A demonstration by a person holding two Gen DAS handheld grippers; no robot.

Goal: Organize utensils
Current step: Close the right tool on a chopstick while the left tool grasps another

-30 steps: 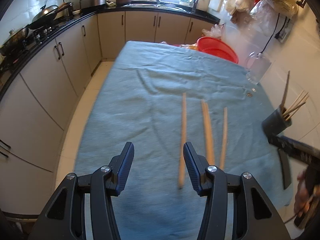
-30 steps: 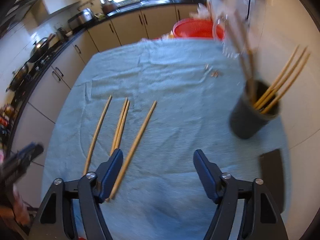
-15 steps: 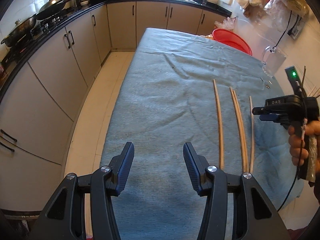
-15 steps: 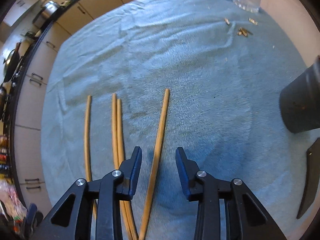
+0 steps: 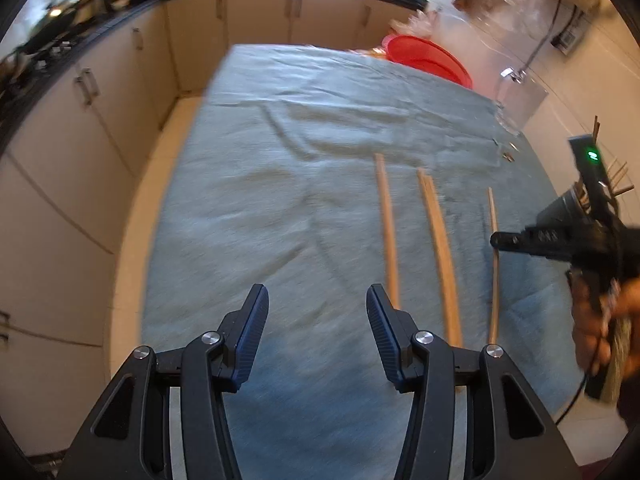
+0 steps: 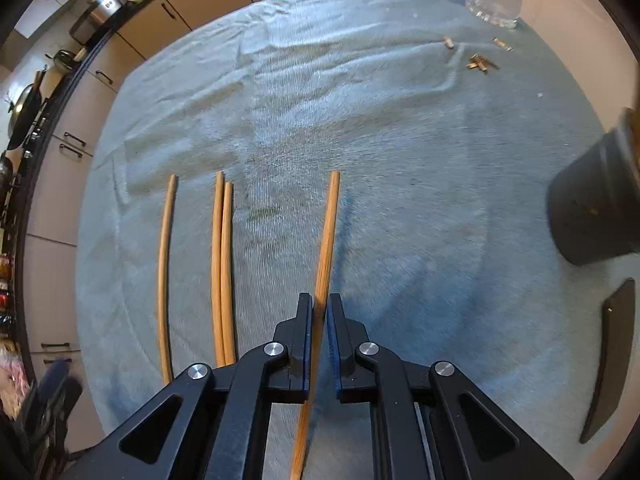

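Chopstick pinched in right claw, near end cut off

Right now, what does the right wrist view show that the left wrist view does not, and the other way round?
Only the right wrist view shows the right gripper with its jaws, which have just been closing, shut on the rightmost chopstick, and the dark holder standing close by on the right.

Only the left wrist view shows the left gripper open with nothing between its pads, and the person's hand around the other gripper's handle.

Both show the blue cloth, the four chopsticks lying on it, the red basin and the kitchen cabinets.
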